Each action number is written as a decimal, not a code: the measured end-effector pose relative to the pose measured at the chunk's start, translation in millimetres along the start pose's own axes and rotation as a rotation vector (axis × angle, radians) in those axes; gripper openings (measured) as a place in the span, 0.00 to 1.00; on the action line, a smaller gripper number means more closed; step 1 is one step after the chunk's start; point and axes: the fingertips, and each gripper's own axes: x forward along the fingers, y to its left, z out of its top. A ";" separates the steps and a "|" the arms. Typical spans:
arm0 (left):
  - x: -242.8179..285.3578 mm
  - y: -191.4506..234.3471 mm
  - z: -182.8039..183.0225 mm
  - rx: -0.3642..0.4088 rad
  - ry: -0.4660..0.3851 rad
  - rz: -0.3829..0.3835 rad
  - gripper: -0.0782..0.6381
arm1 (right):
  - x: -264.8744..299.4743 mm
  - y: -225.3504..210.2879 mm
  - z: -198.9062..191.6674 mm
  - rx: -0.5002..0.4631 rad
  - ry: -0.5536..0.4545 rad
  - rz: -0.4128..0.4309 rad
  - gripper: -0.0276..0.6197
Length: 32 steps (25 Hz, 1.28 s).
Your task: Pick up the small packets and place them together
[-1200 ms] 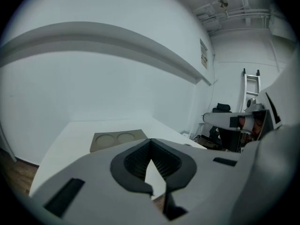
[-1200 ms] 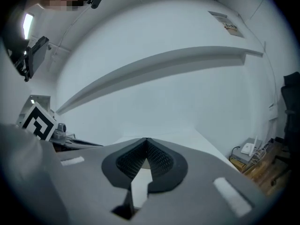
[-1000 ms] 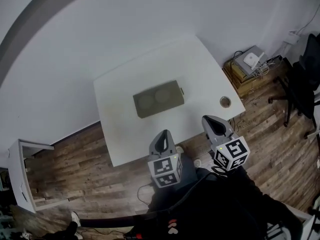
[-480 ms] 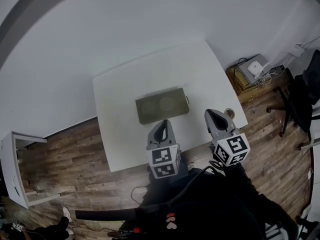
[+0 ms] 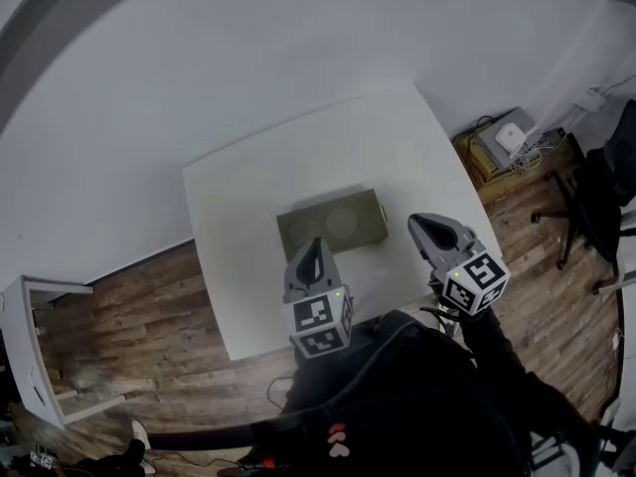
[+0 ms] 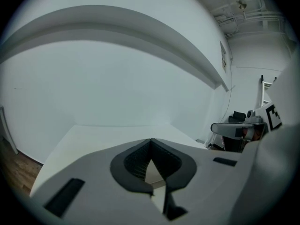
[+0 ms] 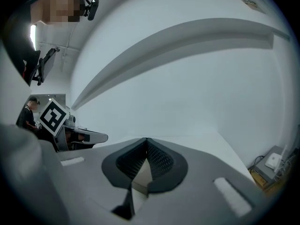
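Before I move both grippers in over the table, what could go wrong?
Both the left gripper and right gripper have their jaws closed; going in like that could shove the olive tray instead of gripping. What lies on the tray is too blurred to identify, so you may aim wrong.

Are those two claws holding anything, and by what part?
Nothing is held: the left gripper and the right gripper both have their jaws closed together, empty.
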 end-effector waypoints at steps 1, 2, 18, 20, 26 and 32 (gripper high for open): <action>1.3 1.9 -0.6 -0.003 0.004 0.002 0.11 | 3.4 0.1 -1.5 0.002 0.005 0.002 0.04; 2.2 3.7 -1.7 -0.006 0.009 0.005 0.11 | 7.1 1.2 -3.3 0.004 0.010 0.006 0.04; 9.9 9.2 17.6 -0.052 -0.022 0.092 0.11 | 57.3 -2.2 5.4 -0.166 0.122 0.223 0.04; 12.1 9.4 18.4 -0.057 -0.030 0.101 0.11 | 61.2 -11.4 -1.6 -0.208 0.171 0.262 0.06; 18.3 22.0 8.8 -0.084 0.003 0.131 0.11 | 69.9 -28.8 -45.1 -0.316 0.400 0.438 0.17; 26.9 29.0 0.0 -0.092 0.043 0.146 0.11 | 71.9 -43.0 -101.3 -0.468 0.654 0.602 0.33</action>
